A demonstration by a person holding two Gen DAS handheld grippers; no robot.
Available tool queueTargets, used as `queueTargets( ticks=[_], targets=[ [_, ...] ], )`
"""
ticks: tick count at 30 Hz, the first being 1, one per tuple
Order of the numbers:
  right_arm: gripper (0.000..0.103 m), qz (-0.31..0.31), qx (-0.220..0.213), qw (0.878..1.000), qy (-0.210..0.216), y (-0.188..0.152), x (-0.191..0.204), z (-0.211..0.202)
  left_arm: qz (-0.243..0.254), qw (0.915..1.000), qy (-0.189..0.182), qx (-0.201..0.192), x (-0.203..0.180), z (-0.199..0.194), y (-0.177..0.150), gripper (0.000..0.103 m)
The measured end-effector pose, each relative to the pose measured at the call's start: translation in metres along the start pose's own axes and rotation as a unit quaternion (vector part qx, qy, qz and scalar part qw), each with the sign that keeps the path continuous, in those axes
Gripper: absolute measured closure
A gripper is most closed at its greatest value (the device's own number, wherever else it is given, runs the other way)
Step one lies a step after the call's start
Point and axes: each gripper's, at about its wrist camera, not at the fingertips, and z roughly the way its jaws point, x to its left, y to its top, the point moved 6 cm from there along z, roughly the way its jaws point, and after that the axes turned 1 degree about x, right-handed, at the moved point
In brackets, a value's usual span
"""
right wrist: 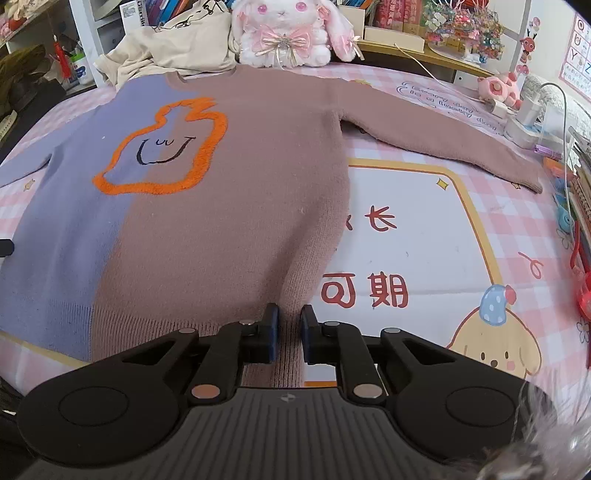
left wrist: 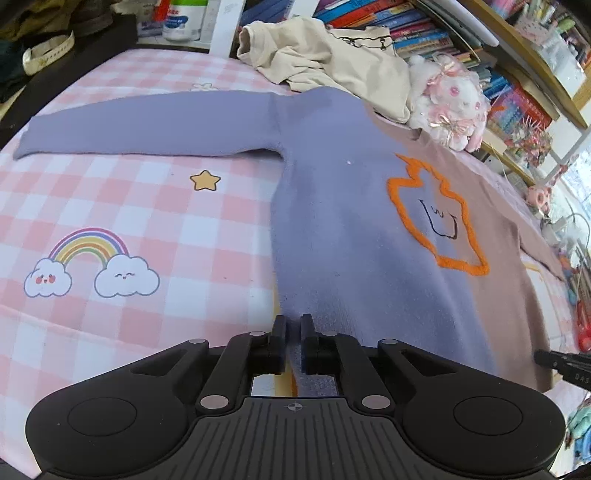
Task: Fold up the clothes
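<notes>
Sweater (left wrist: 332, 206) spread flat on bed (left wrist: 129, 221), filling frame centre, sleeves out both ways. My left gripper (left wrist: 293, 328) pinches hem at lower centre. Right gripper (right wrist: 288, 325) clamps hem too, lower centre.

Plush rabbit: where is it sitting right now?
In the right wrist view the plush rabbit sits top centre, just beyond the sweater's collar, beside the crumpled cream garment.
</notes>
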Motion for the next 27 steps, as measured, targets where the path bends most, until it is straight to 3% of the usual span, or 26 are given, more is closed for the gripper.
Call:
queueTargets(
  ticks=[5, 9, 12, 14, 16, 27],
  targets=[
    [0.09, 0.001, 0.001, 1.0, 0.002, 0.0, 0.0, 0.0, 0.02, 0.9998, 0.003, 0.007, -0.005, -0.001, -0.001, 0.096],
    [0.09, 0.0, 0.002, 1.0, 0.0, 0.001, 0.0, 0.0, 0.016, 0.9998, 0.006, 0.005, -0.006, -0.004, -0.005, 0.087],
    [0.086, -0.002, 0.003, 1.0, -0.005, 0.001, 0.001, 0.001, 0.036, 0.9992, 0.017, 0.002, -0.012, -0.004, -0.007, 0.067],
    [0.075, -0.005, 0.001, 1.0, -0.015, 0.002, -0.001, 0.001, 0.051, 0.9984, 0.022, 0.003, -0.016, -0.003, -0.007, 0.039],
    [0.066, -0.002, -0.001, 1.0, -0.023, 0.002, -0.004, 0.001, 0.064, 0.9975, 0.028, 0.003, -0.021, -0.002, -0.008, 0.038],
    [0.067, 0.03, 0.0, 1.0, -0.009, 0.003, -0.013, 0.003, 0.09, 0.9954, 0.033, 0.006, -0.027, 0.001, -0.007, 0.038]
  ],
)
